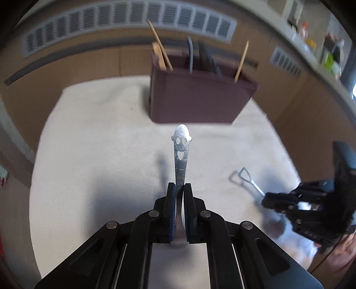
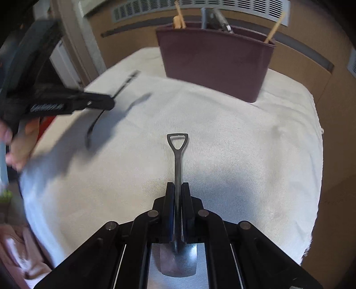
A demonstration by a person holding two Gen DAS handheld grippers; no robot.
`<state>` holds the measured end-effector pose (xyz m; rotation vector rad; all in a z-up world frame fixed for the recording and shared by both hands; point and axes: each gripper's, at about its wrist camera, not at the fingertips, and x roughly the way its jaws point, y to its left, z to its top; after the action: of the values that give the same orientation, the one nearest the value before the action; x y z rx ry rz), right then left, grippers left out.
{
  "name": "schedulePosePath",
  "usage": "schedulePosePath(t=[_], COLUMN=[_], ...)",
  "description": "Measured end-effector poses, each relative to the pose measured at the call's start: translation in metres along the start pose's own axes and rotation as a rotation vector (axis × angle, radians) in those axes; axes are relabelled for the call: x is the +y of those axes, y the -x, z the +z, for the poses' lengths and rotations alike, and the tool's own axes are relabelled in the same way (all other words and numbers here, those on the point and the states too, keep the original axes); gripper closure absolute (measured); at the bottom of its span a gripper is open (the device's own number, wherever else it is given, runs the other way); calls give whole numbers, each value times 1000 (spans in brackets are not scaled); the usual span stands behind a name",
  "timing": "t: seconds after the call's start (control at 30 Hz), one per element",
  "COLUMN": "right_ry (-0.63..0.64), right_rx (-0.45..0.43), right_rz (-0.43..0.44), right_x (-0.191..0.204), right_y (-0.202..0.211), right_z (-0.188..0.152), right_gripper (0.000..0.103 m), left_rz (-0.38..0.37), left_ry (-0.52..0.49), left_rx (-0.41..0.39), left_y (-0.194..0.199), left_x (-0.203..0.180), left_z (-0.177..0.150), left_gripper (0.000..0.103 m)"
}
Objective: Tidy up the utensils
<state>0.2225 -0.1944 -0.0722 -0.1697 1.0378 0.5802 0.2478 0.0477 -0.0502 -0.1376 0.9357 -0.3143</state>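
Observation:
My left gripper [image 1: 179, 189] is shut on a metal utensil with a smiley-face handle [image 1: 181, 151], held above the white cloth with the handle pointing toward the maroon utensil holder [image 1: 195, 100]. My right gripper [image 2: 178, 189] is shut on a shovel-shaped spoon [image 2: 177, 155], handle forward, its blade [image 2: 178, 260] under the gripper body. The right gripper also shows in the left wrist view [image 1: 267, 201], at right, holding the shovel spoon [image 1: 249, 180]. The left gripper shows in the right wrist view [image 2: 109, 103], at left. The holder [image 2: 218, 62] has chopsticks and dark utensils standing in it.
A white cloth [image 2: 244, 155] covers the table. A brown wall with grey vents [image 1: 124, 20] runs behind the holder. A shelf with small items [image 1: 320, 44] is at the far right. The table edges drop off left and right.

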Motion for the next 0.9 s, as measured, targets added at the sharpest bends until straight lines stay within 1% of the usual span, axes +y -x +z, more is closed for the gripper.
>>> schedulePosePath(t=[0.07,0.17,0.3,0.4,0.5,0.57,0.63,0.67,0.7,0.73,0.77,0.8,0.83,0.9], right_ry=[-44,-78,-104,-99,-97,-86,-85,-86,-87,-87,-88,-92,-97,-102], right_rx=[-62,-147,-213,-229,-219,-214,-210,-208,-208,-209,-210,-212,-214,-215], right_rz=[12,4,10,4,1,-8,-7,-4,-4,-7,-7,-2,1,5], right_x=[-2,2,7,11,11,11,10,9,9,8,8,7,6,5], right_y=[13,30,43,53,56,59,61,62,62,62,61,62,61,61], right_z=[1,2,6,8,6,4,1,-1,-2,-2,-2,-2,-2,-2], right_gripper=[97,98,98,98,98,98,98,98,98,98,98,98,98,98], left_rz=[-24,-63,-59,-67,-65,-64,-61,-55,-47,-32,-19,-6,6,17], left_ry=[55,117,92,87,92,61,11,-6,-6,-4,-4,-4,-5,-18], left_rx=[-78,-136,-166,-166,-133,-96,-29,29,63,106,141,161,169,185], left_y=[24,47,60,61,58,55,50,42,35,26,17,10,3,-9], left_x=[2,6,-6,-7,-2,-2,-4,-4,-4,-4,-5,-6,-9,-15], left_z=[-5,-8,-8,-7,-9,-12,-17,-20,-22,-24,-27,-30,-32,-35], left_gripper=[96,96,96,97,97,97,95,94,92,82,66,58,53,52])
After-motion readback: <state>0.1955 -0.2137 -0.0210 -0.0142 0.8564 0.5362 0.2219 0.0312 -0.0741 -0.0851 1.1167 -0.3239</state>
